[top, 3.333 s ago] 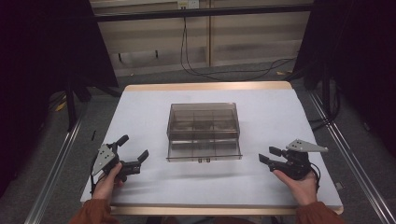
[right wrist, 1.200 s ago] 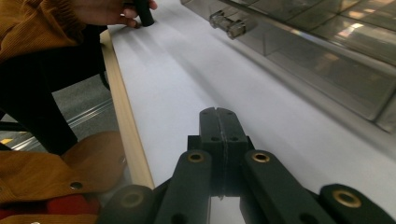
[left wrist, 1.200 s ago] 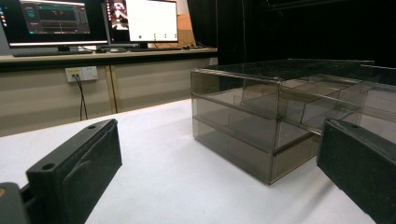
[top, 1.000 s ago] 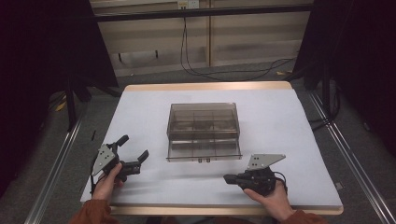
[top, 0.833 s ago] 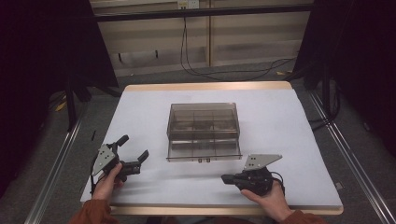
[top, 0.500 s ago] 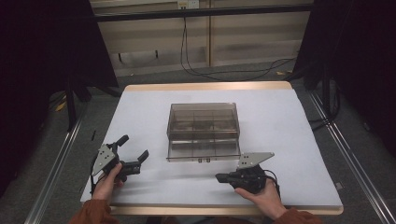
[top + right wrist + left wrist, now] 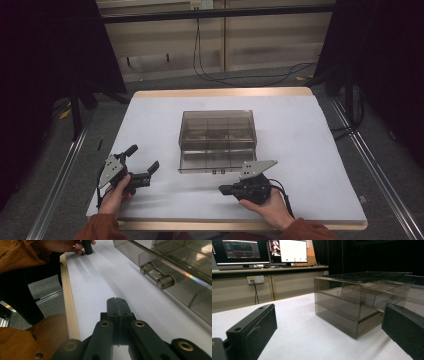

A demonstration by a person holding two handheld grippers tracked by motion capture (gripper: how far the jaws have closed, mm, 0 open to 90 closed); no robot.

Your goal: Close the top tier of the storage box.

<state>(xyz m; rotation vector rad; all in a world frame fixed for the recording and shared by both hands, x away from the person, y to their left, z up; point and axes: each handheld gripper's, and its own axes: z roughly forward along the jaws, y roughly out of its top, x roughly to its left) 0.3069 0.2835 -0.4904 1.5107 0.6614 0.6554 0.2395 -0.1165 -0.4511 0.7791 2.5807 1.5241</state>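
Observation:
A smoked clear plastic drawer box [image 7: 217,131] stands at the middle of the white table [image 7: 300,140]; its bottom drawer [image 7: 215,164] juts toward me, with a small handle [image 7: 215,171] on its front. My left gripper [image 7: 144,157] rests at the front left, open, with nothing between its jaws; in the left gripper view the box [image 7: 352,302] lies ahead between the wide-apart jaws. My right gripper [image 7: 222,189] lies in front of the drawer and points left, shut and empty. In the right gripper view the handle [image 7: 157,276] is ahead on the right of the closed tips [image 7: 116,301].
The table's wooden front edge [image 7: 68,310] runs close beside the right gripper. An orange sleeve [image 7: 20,252] and the hand on the left gripper show farther off. Cables [image 7: 220,75] lie on the floor behind the table. Monitors [image 7: 262,251] stand on a desk beyond.
My right gripper has slid left from the table's right side to just in front of the drawer, and its jaws have closed. The left gripper and the box have not moved.

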